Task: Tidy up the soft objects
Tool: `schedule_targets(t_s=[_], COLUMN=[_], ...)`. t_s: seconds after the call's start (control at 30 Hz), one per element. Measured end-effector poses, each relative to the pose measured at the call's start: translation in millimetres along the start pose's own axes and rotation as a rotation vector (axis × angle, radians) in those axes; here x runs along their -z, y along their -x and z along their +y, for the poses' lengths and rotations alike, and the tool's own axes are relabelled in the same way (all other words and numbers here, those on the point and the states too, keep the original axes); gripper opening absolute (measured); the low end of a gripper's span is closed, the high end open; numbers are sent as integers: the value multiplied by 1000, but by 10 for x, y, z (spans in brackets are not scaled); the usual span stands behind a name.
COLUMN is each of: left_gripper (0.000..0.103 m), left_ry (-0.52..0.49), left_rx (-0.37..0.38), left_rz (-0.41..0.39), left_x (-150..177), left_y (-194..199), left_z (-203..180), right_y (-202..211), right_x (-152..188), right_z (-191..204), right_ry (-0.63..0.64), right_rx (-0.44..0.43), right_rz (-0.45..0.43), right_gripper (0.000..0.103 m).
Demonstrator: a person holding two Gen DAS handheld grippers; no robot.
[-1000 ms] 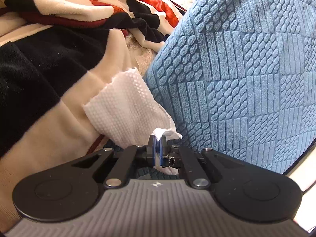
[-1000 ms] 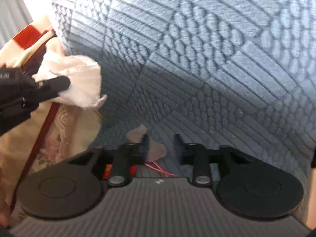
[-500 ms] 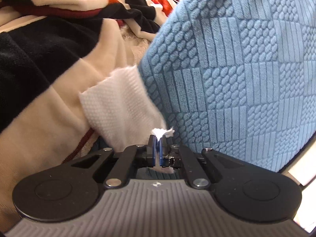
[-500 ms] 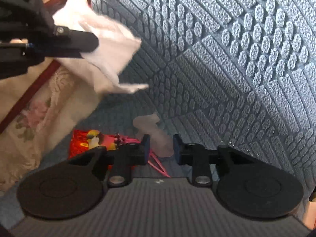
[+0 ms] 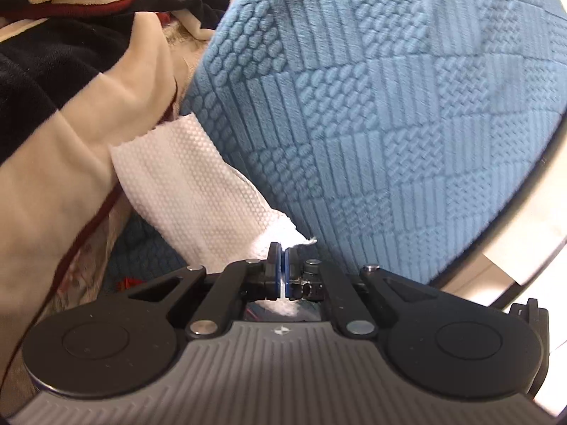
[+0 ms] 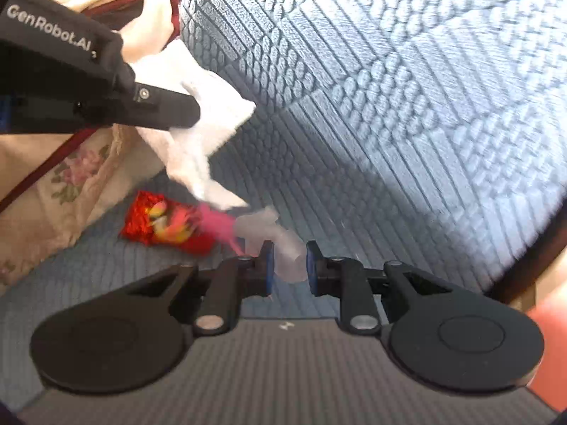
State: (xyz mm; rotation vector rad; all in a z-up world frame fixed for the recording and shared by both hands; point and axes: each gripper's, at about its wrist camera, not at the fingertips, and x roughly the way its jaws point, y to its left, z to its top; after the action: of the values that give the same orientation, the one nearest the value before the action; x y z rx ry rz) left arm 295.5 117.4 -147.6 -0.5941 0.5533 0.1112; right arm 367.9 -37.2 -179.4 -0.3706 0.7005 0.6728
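Note:
My left gripper [image 5: 282, 252] is shut on a white dimpled cloth [image 5: 198, 191], which hangs out to the left in front of the big blue textured cushion [image 5: 372, 113]. In the right wrist view the same cloth [image 6: 198, 134] droops from the left gripper's black fingers [image 6: 166, 108]. My right gripper [image 6: 286, 251] is open, with a crumpled translucent plastic scrap [image 6: 273, 237] lying between its jaws on the blue textured seat [image 6: 88, 269]. A red and yellow snack wrapper [image 6: 166, 223] lies just left of it.
A black, cream and red striped blanket [image 5: 63, 71] is heaped on the left. A floral cream fabric [image 6: 71, 177] lies beneath it. The cushion [image 6: 389, 88] leans up close in front of both grippers. A pale floor and dark frame edge [image 5: 524, 219] show at right.
The right gripper has pulled back and down, bringing the red wrapper and plastic scrap into view. The left gripper, still holding the cloth, has shifted nearer the cushion.

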Motion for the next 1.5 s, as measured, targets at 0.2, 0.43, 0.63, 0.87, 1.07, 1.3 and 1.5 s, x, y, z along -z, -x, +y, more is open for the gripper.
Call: schedule_targets(t_s=[0.2, 0.43, 0.63, 0.87, 1.07, 1.3, 1.5], left_gripper=[2, 2, 2, 2, 3, 3, 58], left_ry=[0, -26, -51, -16, -15, 67, 115], left_rx=[-18, -15, -14, -15, -38, -32, -4], left_rz=[46, 104, 155, 213, 269, 290, 341], left_x=[222, 613, 918, 1117, 1314, 1321, 1296], left_y=[176, 373, 549, 810, 909, 823, 802], left_z=[-7, -133, -228, -185, -195, -107, -66], right_y=[444, 750, 1032, 1273, 1438, 1342, 1218], right_x=[227, 404, 676, 976, 1127, 1241, 1348], right_z=[36, 138, 106, 253, 366, 416, 325], right_ry=[-56, -96, -194, -264, -278, -286, -374], right_rx=[-17, 32, 64, 90, 124, 125, 145], right_rz=[39, 61, 70, 90, 88, 133, 182], right_gripper=[22, 22, 22, 22, 23, 26, 31])
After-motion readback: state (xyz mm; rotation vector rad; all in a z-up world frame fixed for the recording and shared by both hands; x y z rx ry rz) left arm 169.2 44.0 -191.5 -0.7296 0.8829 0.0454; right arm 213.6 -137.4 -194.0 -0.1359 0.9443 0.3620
